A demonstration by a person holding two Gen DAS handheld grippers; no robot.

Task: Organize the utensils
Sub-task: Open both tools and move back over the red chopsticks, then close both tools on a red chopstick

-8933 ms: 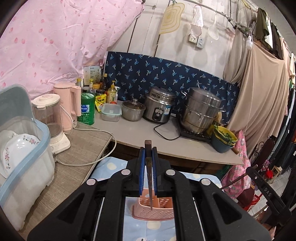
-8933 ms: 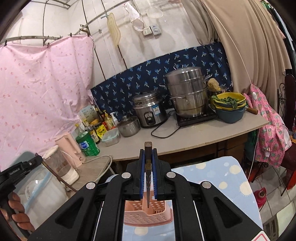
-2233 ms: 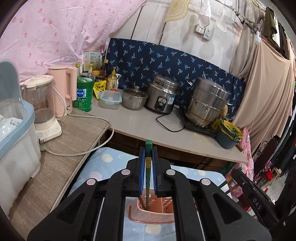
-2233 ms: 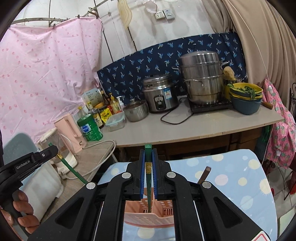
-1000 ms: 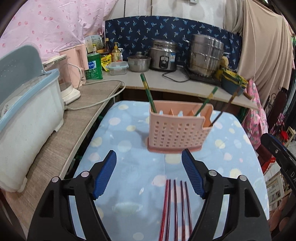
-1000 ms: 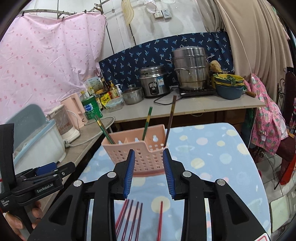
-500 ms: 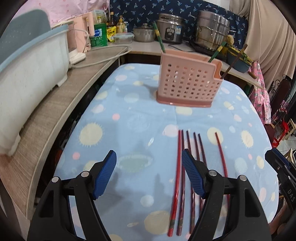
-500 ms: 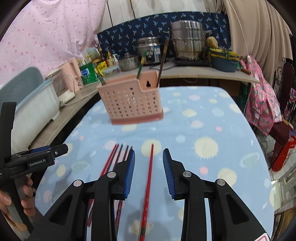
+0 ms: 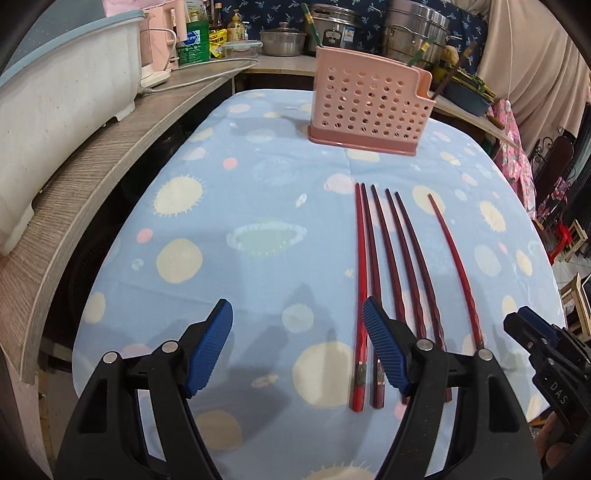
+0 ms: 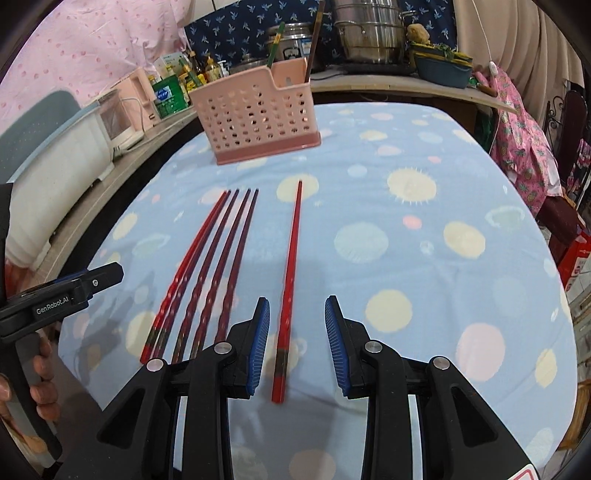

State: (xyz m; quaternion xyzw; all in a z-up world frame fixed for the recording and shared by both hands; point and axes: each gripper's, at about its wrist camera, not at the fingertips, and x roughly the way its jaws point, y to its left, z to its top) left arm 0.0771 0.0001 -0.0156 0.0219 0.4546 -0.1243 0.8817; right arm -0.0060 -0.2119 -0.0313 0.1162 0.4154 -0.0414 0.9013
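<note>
Several red chopsticks lie side by side on the blue dotted tablecloth, with a single red chopstick apart to their right. A pink perforated utensil basket stands at the far end and holds green and brown chopsticks; it also shows in the right wrist view. My left gripper is open and empty, low over the cloth, left of the bundle's near ends. My right gripper is open, its jaws on either side of the single chopstick's near end.
A white and blue dish tub sits on a wooden side counter at the left. The back counter holds pots, a rice cooker, bottles and a blender. The table's right edge drops toward chairs and clothes.
Both grippers let go of chopsticks dropped in the basket, opened, pulled back and came down low over the chopsticks on the cloth. The right one now straddles the single chopstick.
</note>
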